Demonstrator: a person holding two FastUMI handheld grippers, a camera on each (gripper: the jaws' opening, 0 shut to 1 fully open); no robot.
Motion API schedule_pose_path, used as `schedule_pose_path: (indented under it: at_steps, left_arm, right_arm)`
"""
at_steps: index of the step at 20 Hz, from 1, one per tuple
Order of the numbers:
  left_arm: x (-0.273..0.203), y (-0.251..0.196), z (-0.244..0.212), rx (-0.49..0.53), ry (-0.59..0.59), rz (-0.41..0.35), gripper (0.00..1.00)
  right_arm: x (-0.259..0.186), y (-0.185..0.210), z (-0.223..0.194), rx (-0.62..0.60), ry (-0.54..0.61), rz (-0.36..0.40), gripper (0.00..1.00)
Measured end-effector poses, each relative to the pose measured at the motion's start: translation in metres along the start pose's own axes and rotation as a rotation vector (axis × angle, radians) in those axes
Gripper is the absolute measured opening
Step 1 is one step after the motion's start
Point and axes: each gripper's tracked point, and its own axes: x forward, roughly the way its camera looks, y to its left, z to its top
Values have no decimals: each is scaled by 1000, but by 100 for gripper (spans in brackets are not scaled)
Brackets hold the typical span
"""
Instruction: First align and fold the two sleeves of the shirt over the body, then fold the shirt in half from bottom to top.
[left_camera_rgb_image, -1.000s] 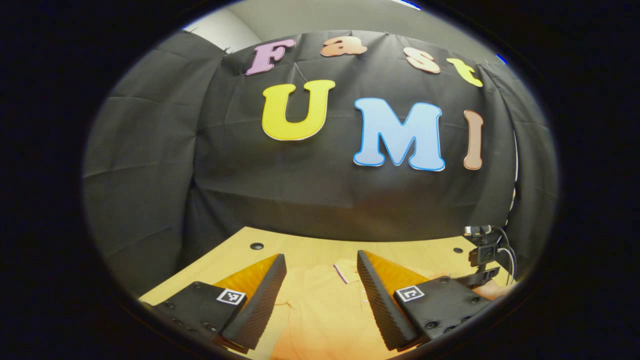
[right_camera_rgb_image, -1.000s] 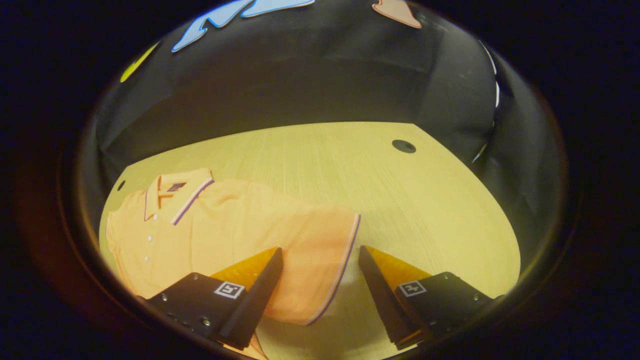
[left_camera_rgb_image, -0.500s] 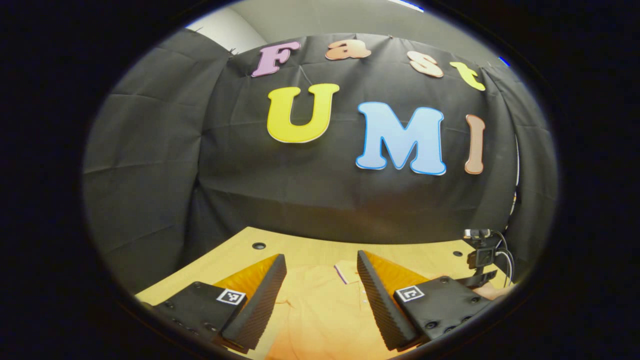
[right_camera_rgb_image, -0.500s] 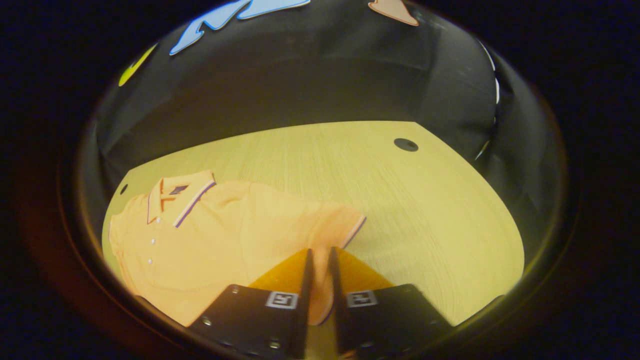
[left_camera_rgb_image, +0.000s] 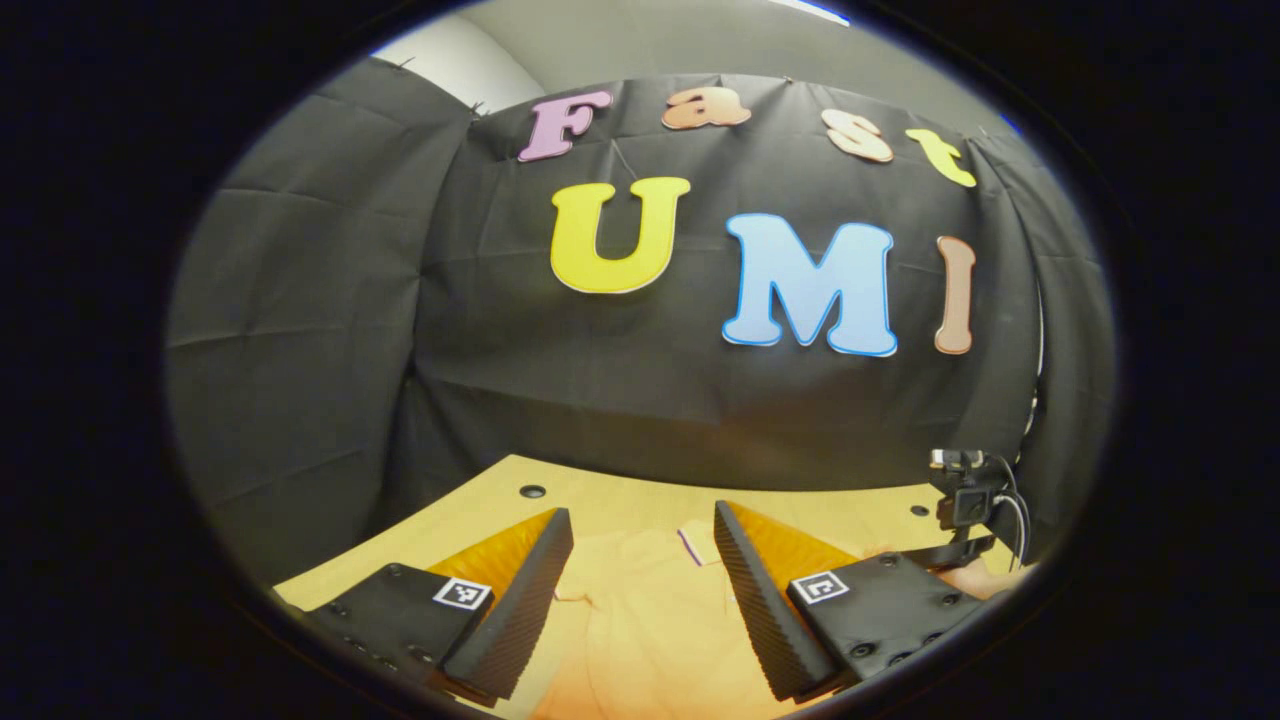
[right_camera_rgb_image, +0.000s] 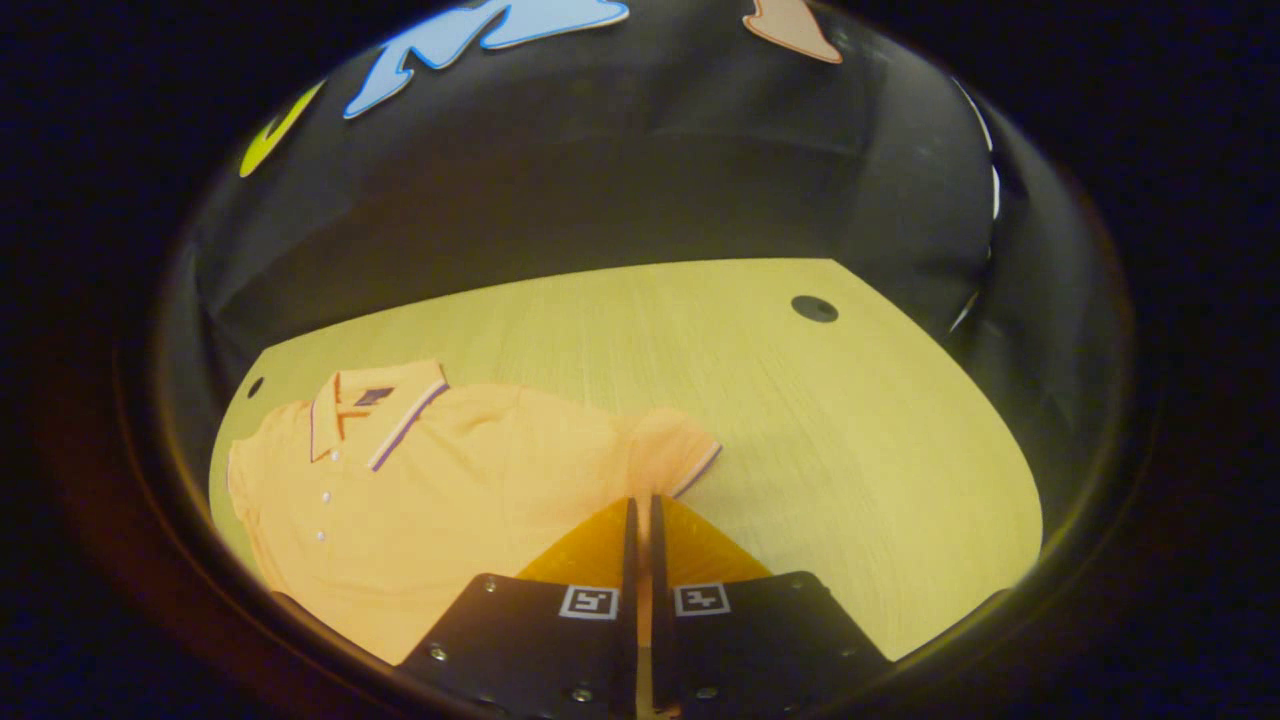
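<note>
A: Ahead of the left gripper: black cloth wall (left_camera_rgb_image: 620, 400), creased; pale ceiling strip above it.

B: Beneath the right gripper: light wooden table (right_camera_rgb_image: 800, 420), round dark hole (right_camera_rgb_image: 814, 308) toward its far corner.

An orange shirt (right_camera_rgb_image: 440, 480) with purple-and-white striped collar and sleeve trim lies on a pale yellow wood-grain table (right_camera_rgb_image: 800, 420).

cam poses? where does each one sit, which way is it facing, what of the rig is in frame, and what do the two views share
Left gripper view: rides the left gripper, looks nearly level across the table at the booth wall; its own fingers stand apart over the shirt.
Right gripper view: rides the right gripper, looks down at the table; its fingers are closed on the sleeve.
Shared: the orange shirt, its collar and the wooden table.
</note>
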Motion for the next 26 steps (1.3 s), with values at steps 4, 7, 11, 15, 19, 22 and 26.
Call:
schedule_pose_path:
  at_steps: [4,7,11,15,19,22,26]
  left_arm:
    - [-9,1,-1,-7,-6,11,94]
    - [-18,7,1,-5,-16,28,94]
    - [-28,21,4,-7,-34,48,94]
    - [-27,39,3,-11,-34,59,94]
    - [-23,56,-1,-24,-24,77,94]
    - [-16,65,-4,-24,-14,88,94]
    - [-5,70,-5,-13,-8,64,94]
  right_arm:
    - [-19,29,22,-126,-83,55,6]
    - [-28,54,26,-213,-108,102,6]
    - [-31,84,22,-266,-102,143,6]
    - [-25,109,8,-276,-62,173,6]
    - [-20,124,-3,-303,-28,190,6]
    - [-16,129,-12,-289,7,206,8]
    - [-14,127,-13,-228,34,198,11]
